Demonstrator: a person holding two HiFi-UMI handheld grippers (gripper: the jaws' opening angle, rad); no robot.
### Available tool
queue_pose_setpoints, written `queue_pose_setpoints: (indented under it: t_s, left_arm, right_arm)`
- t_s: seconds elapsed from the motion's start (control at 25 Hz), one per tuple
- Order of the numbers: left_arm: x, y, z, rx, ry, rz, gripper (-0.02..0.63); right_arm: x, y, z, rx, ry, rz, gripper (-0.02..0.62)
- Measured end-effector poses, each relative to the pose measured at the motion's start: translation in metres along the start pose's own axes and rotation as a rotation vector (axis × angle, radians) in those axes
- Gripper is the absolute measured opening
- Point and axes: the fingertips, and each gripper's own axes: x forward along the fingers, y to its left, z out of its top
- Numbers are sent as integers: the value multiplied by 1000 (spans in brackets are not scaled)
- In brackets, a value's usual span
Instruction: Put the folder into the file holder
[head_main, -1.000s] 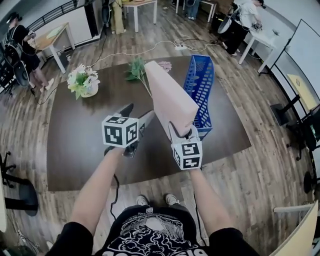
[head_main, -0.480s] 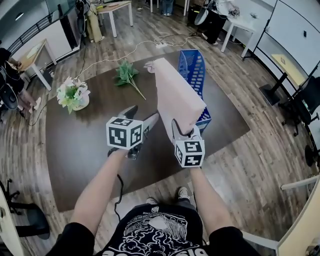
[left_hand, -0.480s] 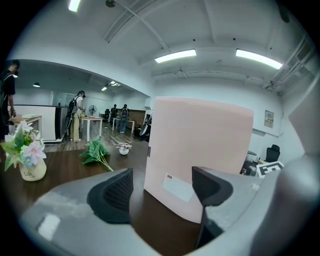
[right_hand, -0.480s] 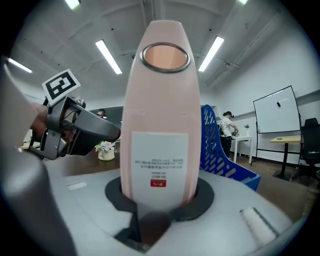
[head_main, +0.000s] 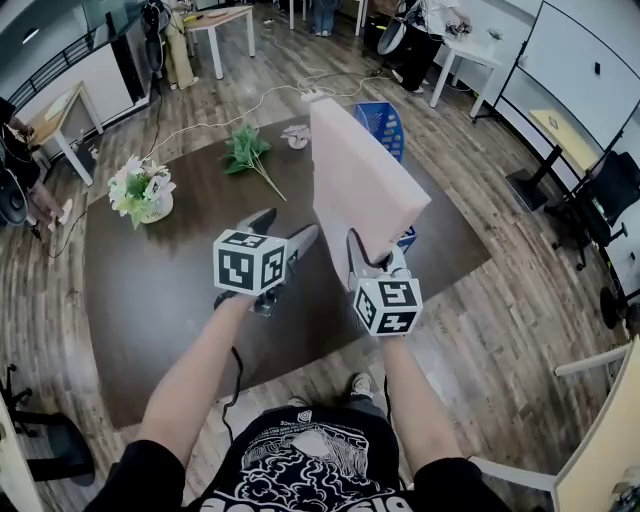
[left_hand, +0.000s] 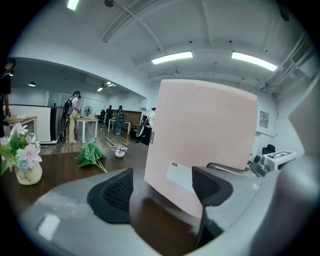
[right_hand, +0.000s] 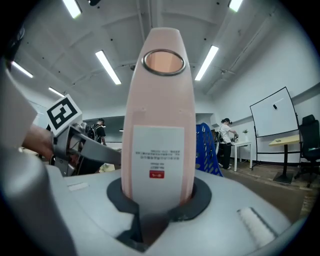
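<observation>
A thick pink folder (head_main: 360, 180) stands raised over the dark table (head_main: 160, 280), with my right gripper (head_main: 372, 258) shut on its near lower end. Its jaws are closing, and both pads press the labelled spine (right_hand: 157, 150). Behind the folder, the blue mesh file holder (head_main: 388, 122) lies on the table and is mostly hidden by it. My left gripper (head_main: 285, 228) hovers open to the folder's left with nothing between its fingers. In the left gripper view the folder's broad pink face (left_hand: 205, 135) rises just beyond the open gripper (left_hand: 162, 192).
A vase of flowers (head_main: 140, 190) stands at the table's left. A green leafy sprig (head_main: 245, 155) and a small potted ornament (head_main: 295, 135) lie towards the back. Other tables, cables and people are farther off in the room.
The right gripper has lifted the folder higher and tipped it more upright, so it covers more of the blue file holder. The left gripper has stayed where it was.
</observation>
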Motion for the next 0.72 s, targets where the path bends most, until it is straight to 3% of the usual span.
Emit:
queue_pose_setpoints:
  t_s: [0.72]
  left_arm:
    - [21, -65, 21, 38, -23, -80, 371]
  right_arm:
    - [-70, -41, 117, 10, -249, -52, 94]
